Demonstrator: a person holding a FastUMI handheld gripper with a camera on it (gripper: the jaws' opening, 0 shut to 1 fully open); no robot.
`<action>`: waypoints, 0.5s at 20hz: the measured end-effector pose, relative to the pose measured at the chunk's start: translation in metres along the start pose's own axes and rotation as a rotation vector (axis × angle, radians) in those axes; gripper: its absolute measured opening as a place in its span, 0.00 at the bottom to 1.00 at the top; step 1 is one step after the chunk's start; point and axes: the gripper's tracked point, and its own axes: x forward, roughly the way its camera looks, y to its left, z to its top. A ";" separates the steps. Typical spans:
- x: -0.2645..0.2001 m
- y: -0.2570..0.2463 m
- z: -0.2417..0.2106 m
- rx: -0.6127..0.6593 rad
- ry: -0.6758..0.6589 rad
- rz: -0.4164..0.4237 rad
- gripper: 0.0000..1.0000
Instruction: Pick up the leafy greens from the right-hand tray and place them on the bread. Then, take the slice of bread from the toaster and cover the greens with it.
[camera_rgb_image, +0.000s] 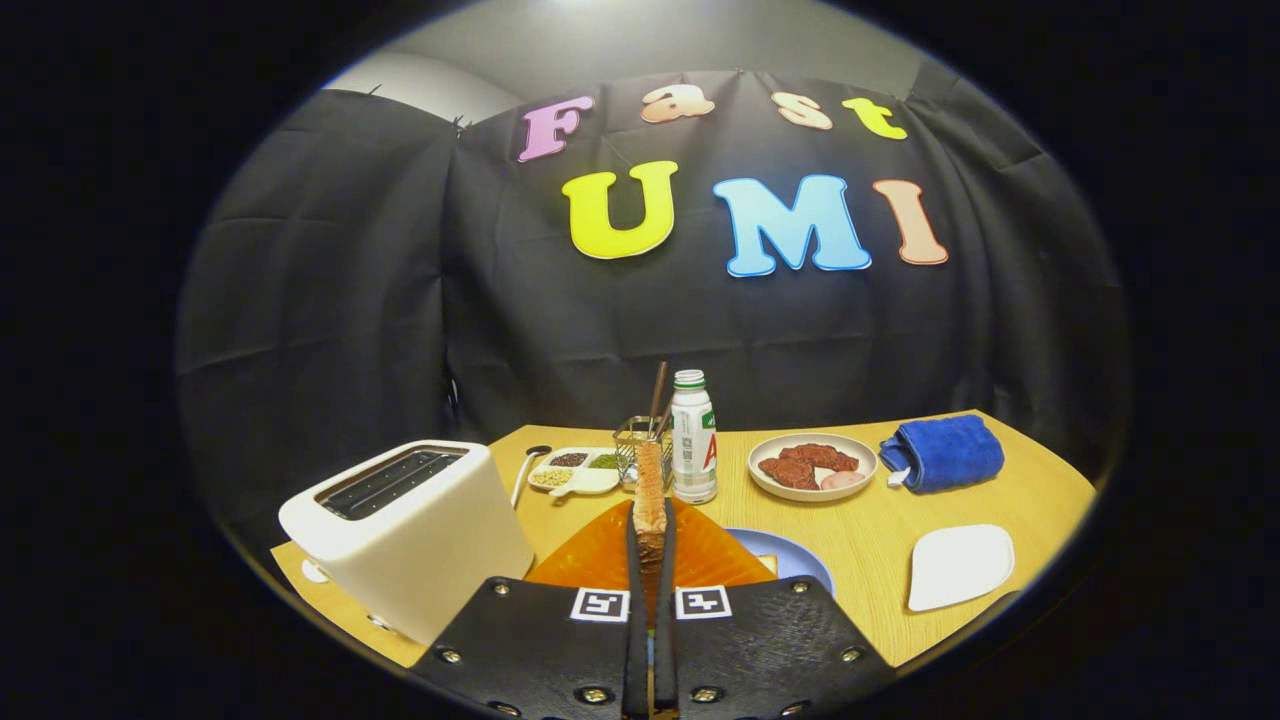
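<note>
Lower centre of frame: tool (650, 560) narrowed to a slim gap, both fingers pressed on a slice of bread (649, 500) held edge-on and upright, so the toast is out of the toaster (410, 530), which sits at lower left with its slots bare. Just beyond the fingers, an orange tray (600, 565) and, right of it, a blue plate (795, 560) with a corner of something pale on it; the greens and lower bread are hidden behind the tool, cannot tell their position. Lower right: a white dish (960, 565). Mid frame, farther back on the table (880, 540): a compartment dish (575, 470), wire holder (635, 450), bottle (693, 450), plate of meat (812, 465), blue towel (945, 452). Risks, judged: the thin edge grip could let the slice pivot or slip; placing it blind could miss or shift the greens. Bottle label too small to read; fingers carry square fiducial marks.
</note>
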 end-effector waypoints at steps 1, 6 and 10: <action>0.002 0.000 -0.002 0.004 0.002 0.001 0.03; 0.005 0.002 -0.009 -0.011 0.000 -0.005 0.03; 0.007 -0.002 -0.011 0.013 0.002 -0.006 0.03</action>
